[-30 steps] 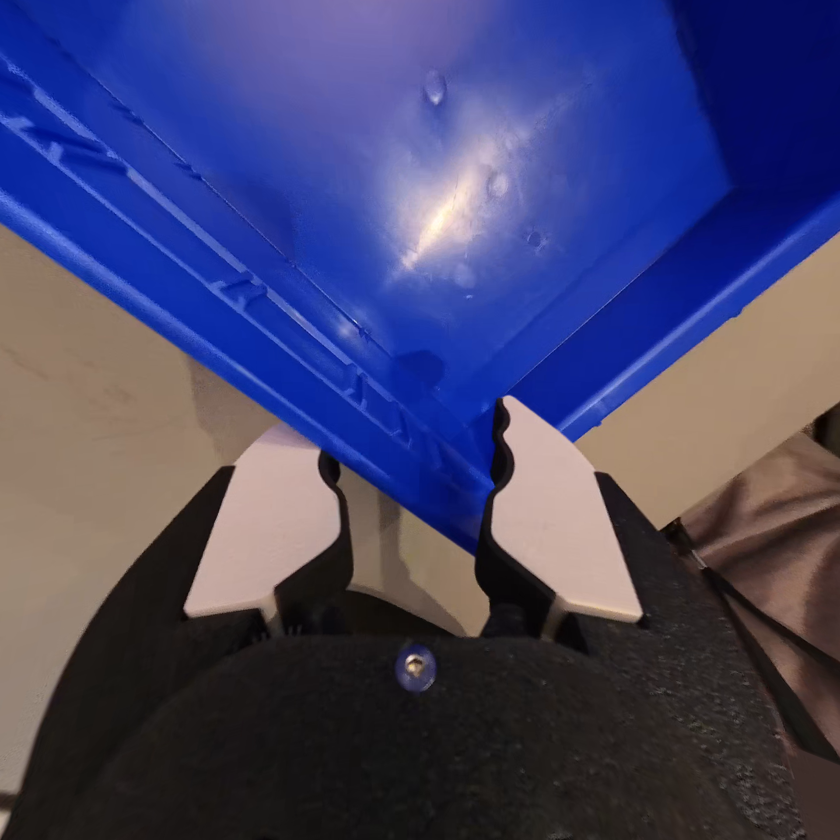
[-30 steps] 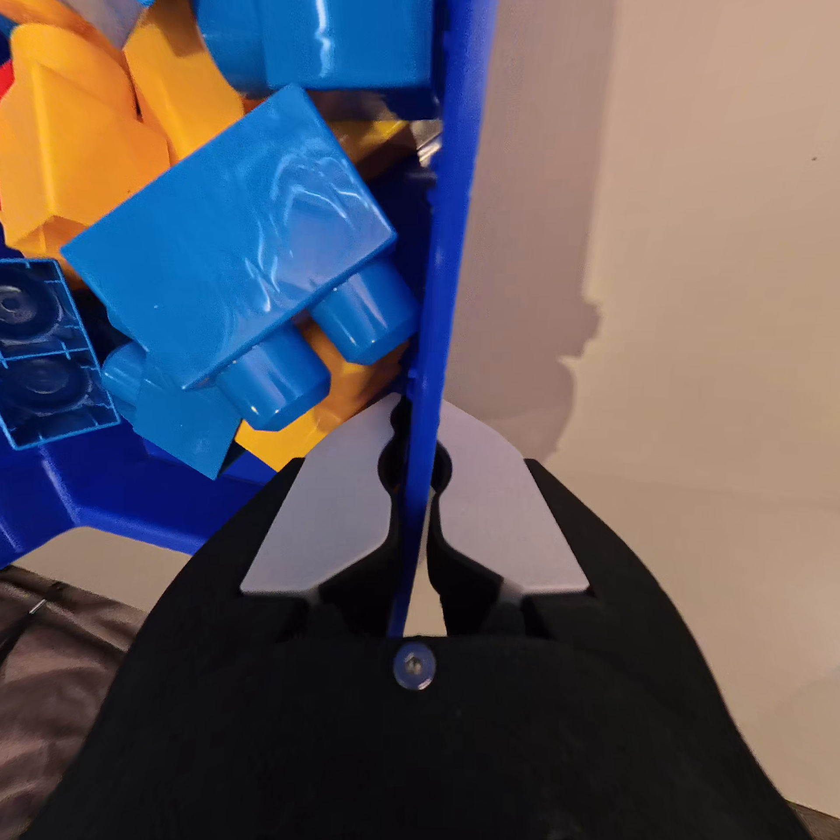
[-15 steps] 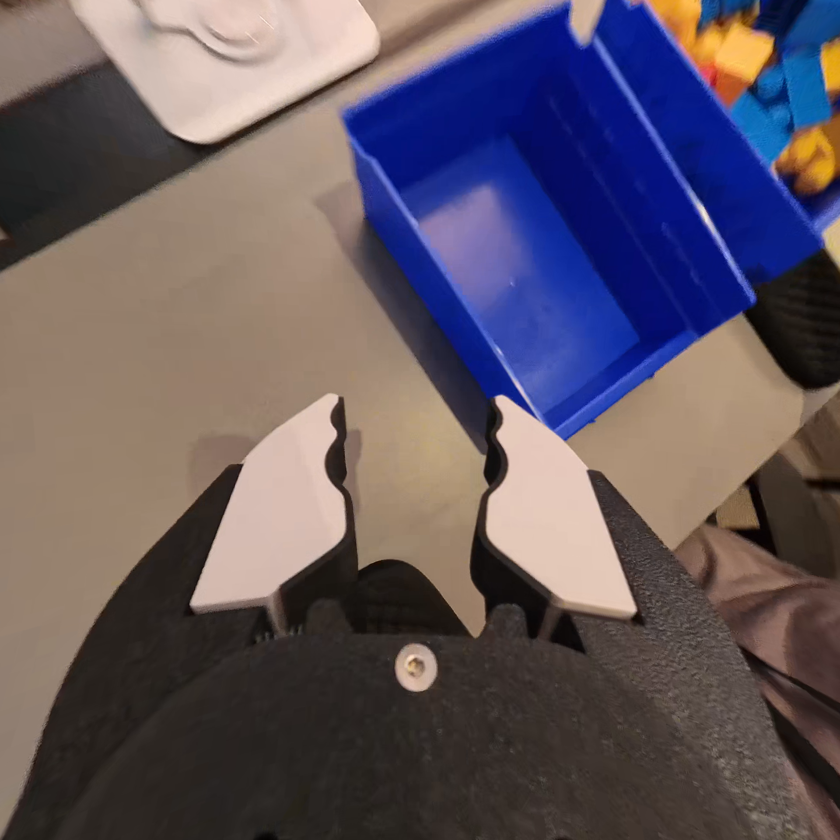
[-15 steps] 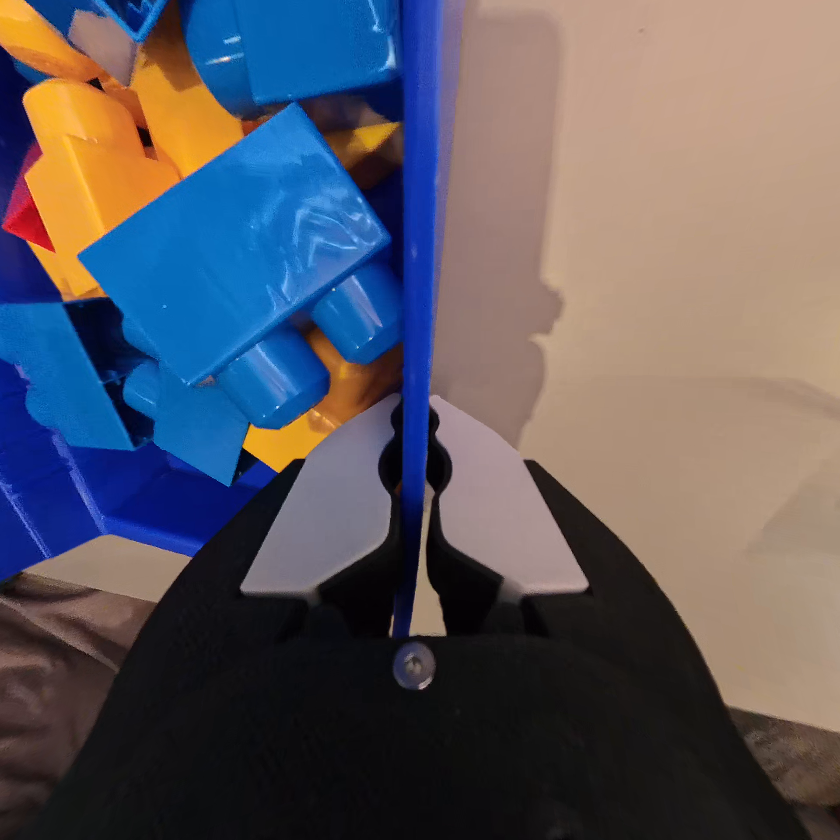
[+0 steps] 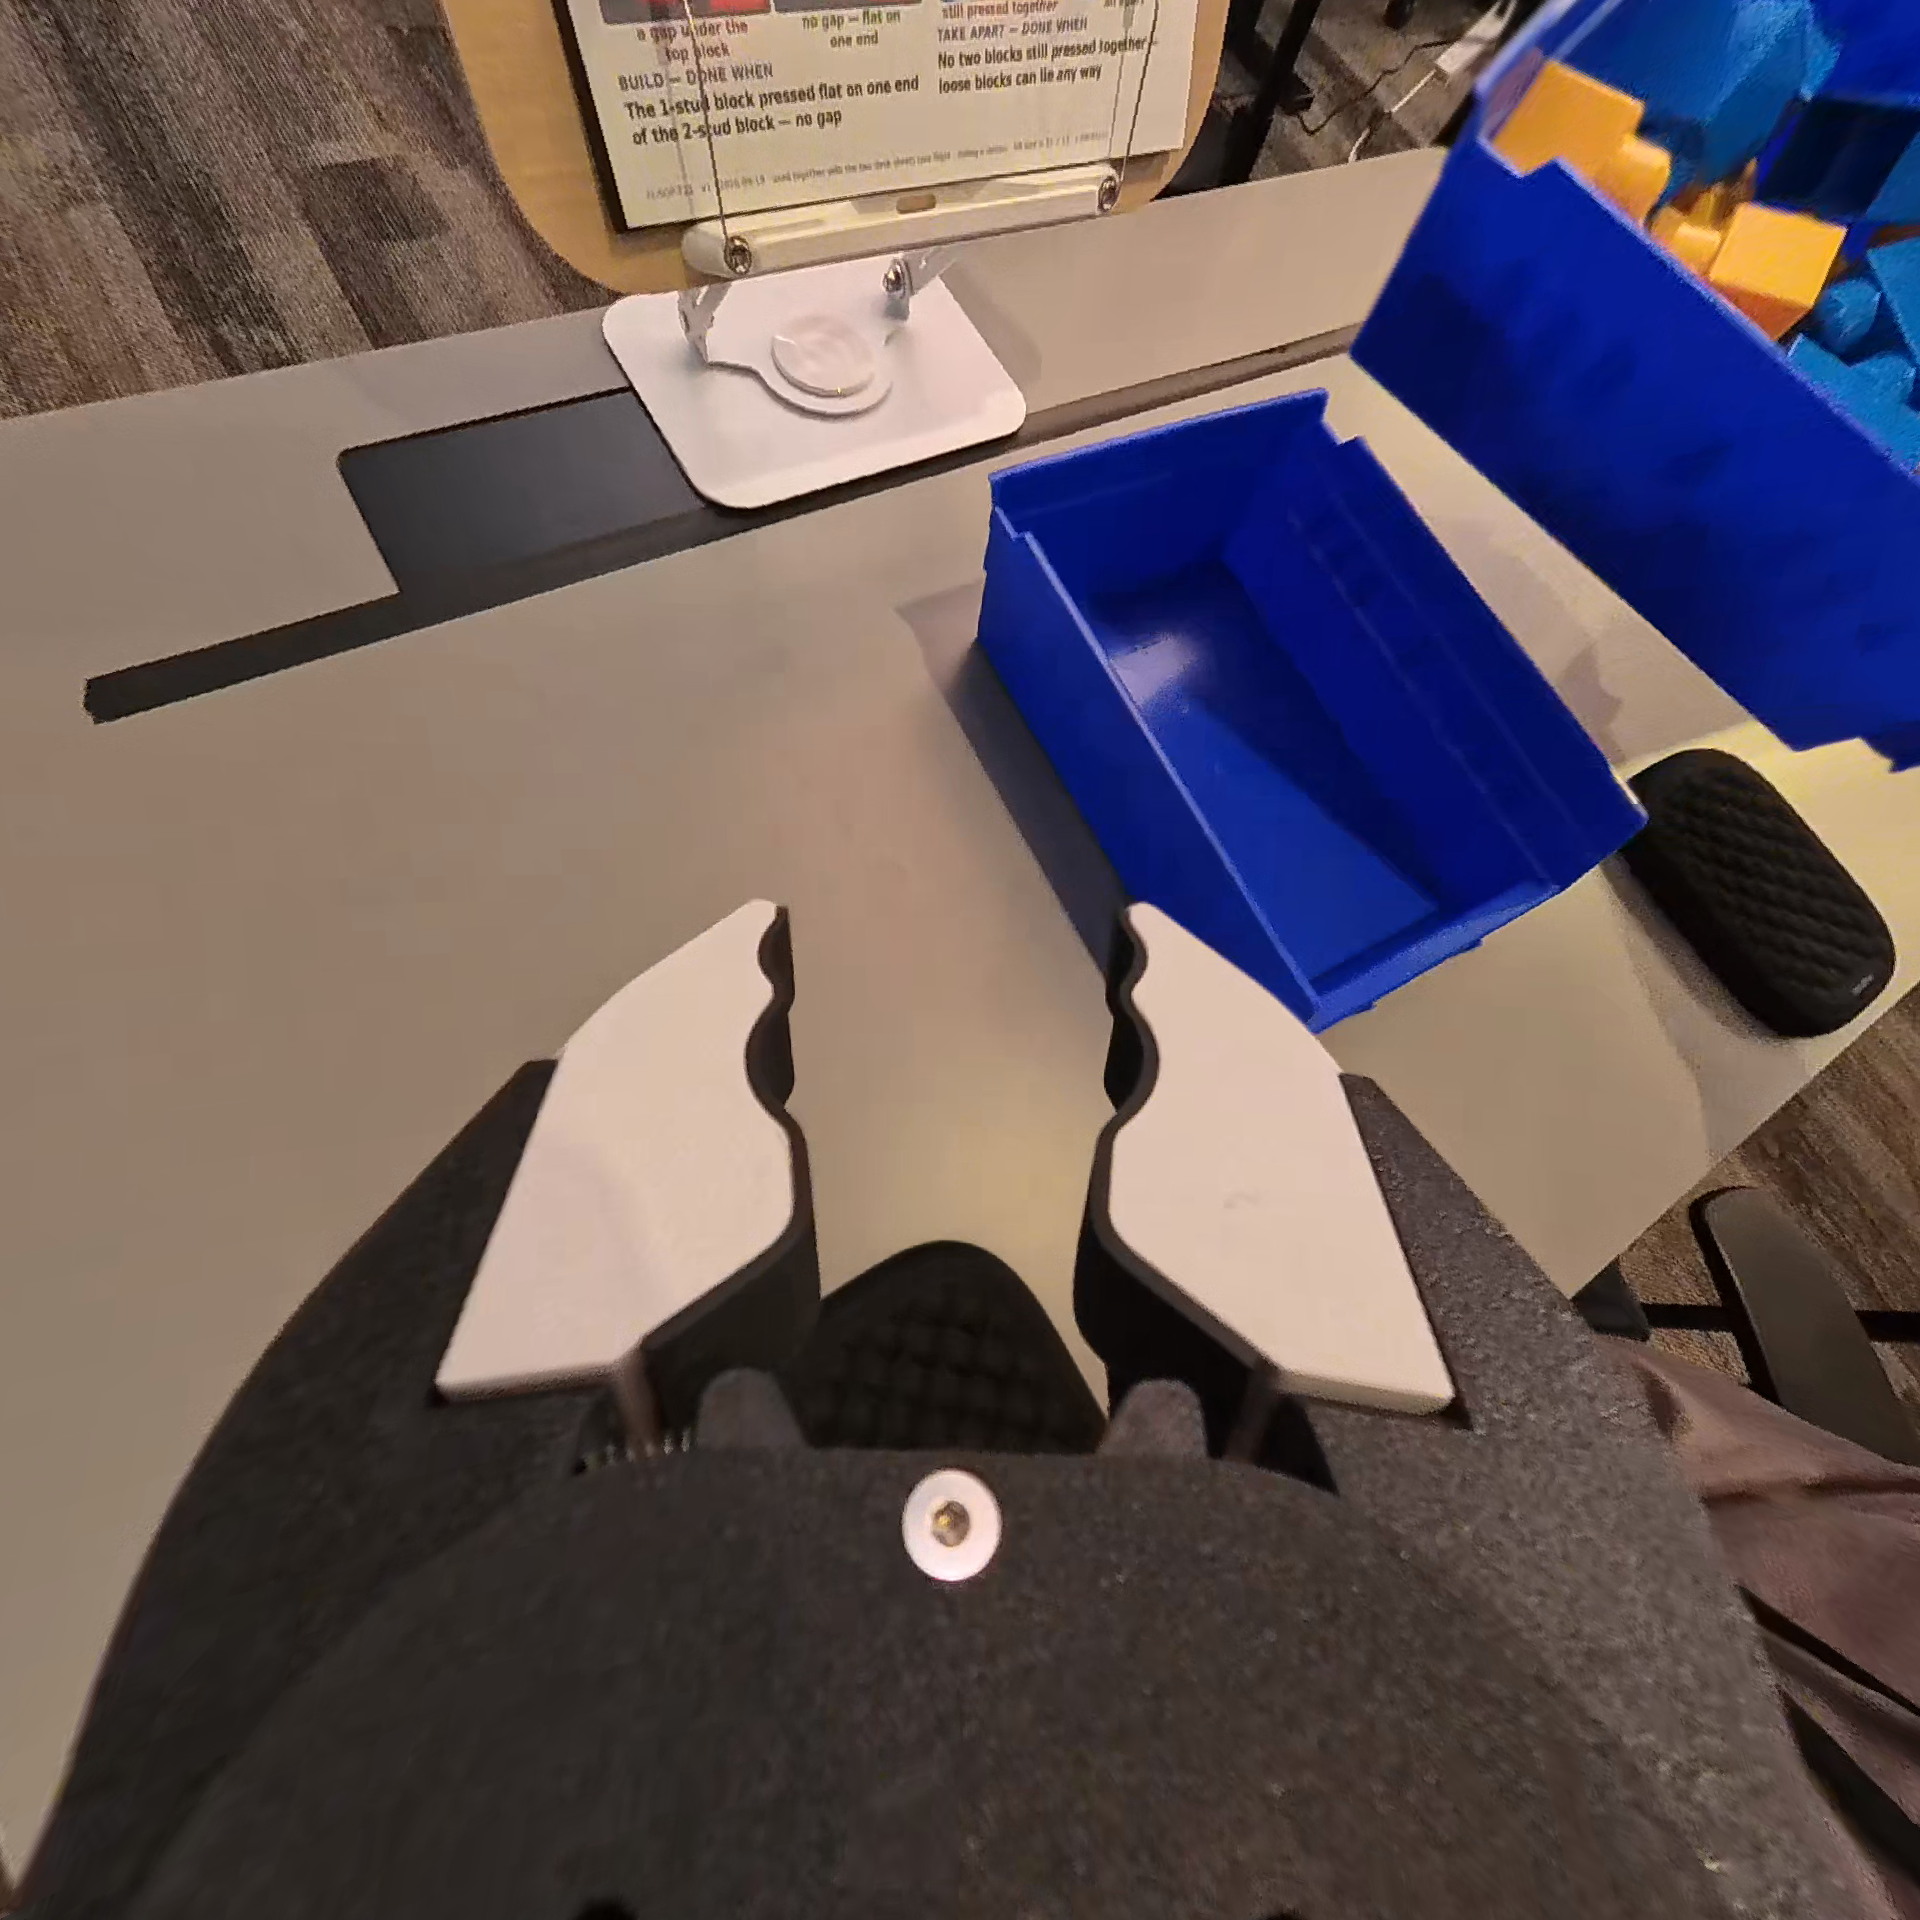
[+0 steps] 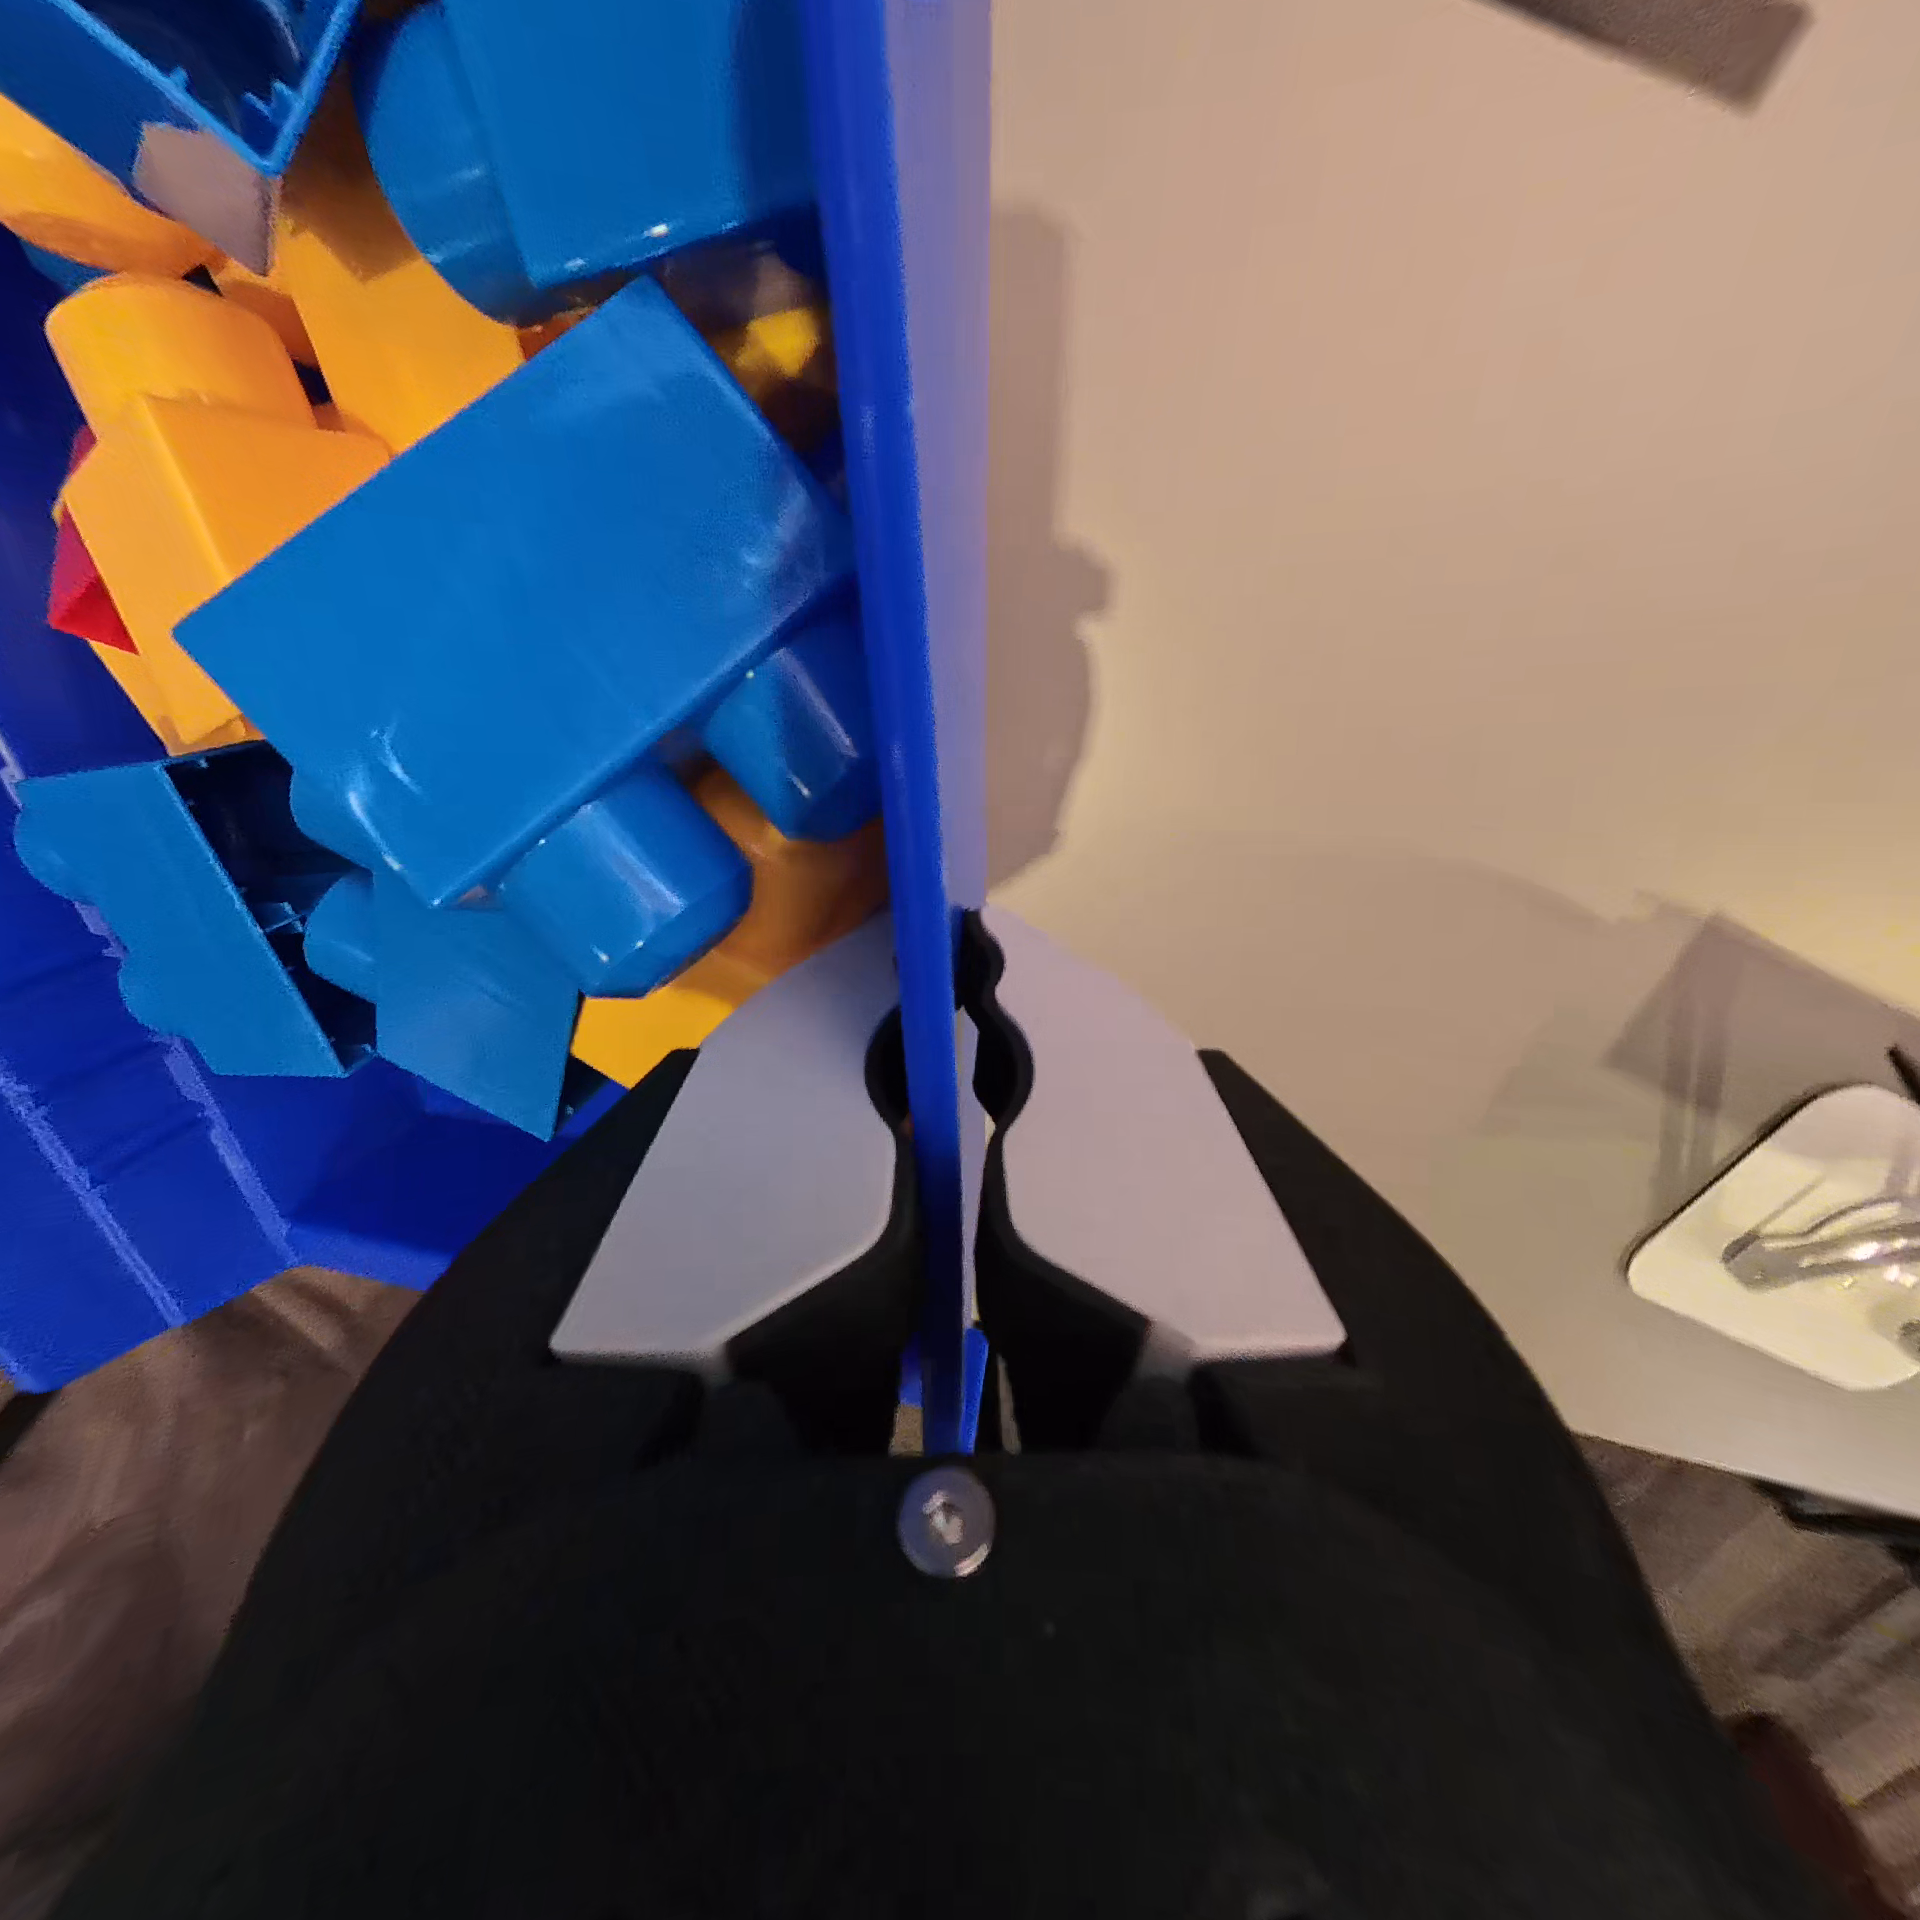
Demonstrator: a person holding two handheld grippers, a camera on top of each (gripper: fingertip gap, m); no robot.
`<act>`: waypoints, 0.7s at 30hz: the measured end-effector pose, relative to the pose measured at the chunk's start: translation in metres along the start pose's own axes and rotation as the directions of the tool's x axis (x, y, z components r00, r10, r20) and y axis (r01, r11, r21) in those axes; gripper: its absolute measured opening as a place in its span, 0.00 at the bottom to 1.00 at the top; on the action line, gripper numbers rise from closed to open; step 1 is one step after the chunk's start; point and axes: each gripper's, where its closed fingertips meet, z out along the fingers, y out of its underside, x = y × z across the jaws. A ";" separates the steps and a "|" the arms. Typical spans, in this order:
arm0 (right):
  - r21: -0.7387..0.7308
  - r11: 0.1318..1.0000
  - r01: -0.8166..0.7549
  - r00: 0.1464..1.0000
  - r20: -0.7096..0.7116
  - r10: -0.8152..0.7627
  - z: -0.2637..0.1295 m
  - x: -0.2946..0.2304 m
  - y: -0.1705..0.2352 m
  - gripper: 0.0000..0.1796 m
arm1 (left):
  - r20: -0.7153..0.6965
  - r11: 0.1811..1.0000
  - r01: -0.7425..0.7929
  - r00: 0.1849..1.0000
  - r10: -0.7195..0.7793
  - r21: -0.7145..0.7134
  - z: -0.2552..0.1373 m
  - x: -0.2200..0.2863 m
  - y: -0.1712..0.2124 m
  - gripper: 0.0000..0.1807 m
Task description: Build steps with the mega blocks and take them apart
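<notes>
The bench (image 5: 623,790) is a pale grey top with a black stepped strip (image 5: 488,540) set into it toward the far edge. On that strip's right end sits a white base plate (image 5: 935,426) carrying a stand for a printed sheet. To the right, 1 empty blue bin (image 5: 1049,623) rests flat on the grey surface. Just beside the bin's near right corner lies a black textured oval pad (image 5: 1766,894), close to the bench edge.
</notes>
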 end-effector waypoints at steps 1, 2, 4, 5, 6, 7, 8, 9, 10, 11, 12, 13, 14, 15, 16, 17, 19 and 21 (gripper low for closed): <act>-0.001 0.999 0.035 0.999 0.014 -0.035 -0.004 -0.020 -0.011 0.03 | 0.007 1.000 -0.004 1.000 0.004 -0.001 -0.002 -0.001 0.002 0.33; -0.002 0.997 0.072 0.997 0.033 -0.072 -0.007 -0.042 -0.023 0.03 | 0.016 1.000 -0.004 1.000 0.004 0.002 -0.005 -0.003 0.003 0.32; 0.002 0.987 0.158 0.984 0.077 -0.158 -0.006 -0.092 -0.049 0.03 | 0.024 1.000 0.002 1.000 -0.003 0.030 -0.011 -0.006 0.001 0.32; 0.007 0.978 0.207 0.973 0.101 -0.206 -0.003 -0.119 -0.063 0.03 | 0.026 0.999 0.009 1.000 -0.010 0.050 -0.015 -0.007 0.000 0.32; 0.013 0.967 0.254 0.959 0.125 -0.253 0.001 -0.147 -0.076 0.03 | 0.030 0.997 0.016 0.999 -0.019 0.071 -0.020 -0.010 -0.002 0.33; 0.020 0.954 0.300 0.942 0.150 -0.299 0.006 -0.176 -0.089 0.03 | 0.034 0.995 0.027 0.999 -0.030 0.092 -0.024 -0.012 -0.003 0.33; 0.028 0.939 0.342 0.923 0.176 -0.342 0.012 -0.205 -0.101 0.03 | 0.038 0.993 0.044 0.998 -0.049 0.113 -0.029 -0.015 -0.003 0.36; 0.036 0.924 0.381 0.903 0.202 -0.381 0.018 -0.233 -0.112 0.03 | 0.043 0.989 0.067 0.996 -0.074 0.131 -0.034 -0.018 -0.003 0.39; 0.042 0.907 0.419 0.881 0.224 -0.417 0.026 -0.261 -0.122 0.03 | 0.052 0.985 0.084 0.994 -0.093 0.148 -0.040 -0.020 -0.002 0.42; 0.049 0.889 0.456 0.857 0.245 -0.453 0.033 -0.287 -0.132 0.03 | 0.066 0.982 0.085 0.993 -0.097 0.167 -0.047 -0.022 -0.001 0.43; 0.055 0.869 0.491 0.833 0.263 -0.487 0.040 -0.313 -0.140 0.03 | 0.082 0.979 0.075 0.992 -0.092 0.191 -0.054 -0.023 -0.001 0.44; 0.059 0.851 0.521 0.811 0.278 -0.515 0.048 -0.337 -0.148 0.03 | 0.096 0.974 0.065 0.991 -0.088 0.219 -0.062 -0.025 -0.001 0.44; 0.058 0.836 0.545 0.792 0.293 -0.536 0.056 -0.360 -0.155 0.03 | 0.108 0.967 0.059 0.990 -0.088 0.250 -0.069 -0.026 -0.002 0.43; 0.055 0.823 0.566 0.775 0.304 -0.553 0.064 -0.382 -0.161 0.03 | 0.119 0.959 0.059 0.988 -0.095 0.277 -0.076 -0.028 -0.002 0.43; 0.051 0.811 0.583 0.762 0.314 -0.567 0.072 -0.402 -0.167 0.03 | 0.129 0.953 0.062 0.986 -0.105 0.297 -0.081 -0.030 -0.002 0.43; 0.050 0.800 0.598 0.749 0.321 -0.580 0.081 -0.421 -0.173 0.03 | 0.136 0.949 0.068 0.984 -0.114 0.307 -0.085 -0.033 0.000 0.43; 0.053 0.788 0.614 0.734 0.330 -0.594 0.102 -0.454 -0.183 0.03 | 0.136 0.949 0.078 0.983 -0.124 0.305 -0.087 -0.037 0.004 0.44; 0.056 0.789 0.612 0.731 0.341 -0.591 0.127 -0.482 -0.191 0.04 | 0.121 0.956 0.085 0.985 -0.123 0.281 -0.084 -0.041 0.009 0.45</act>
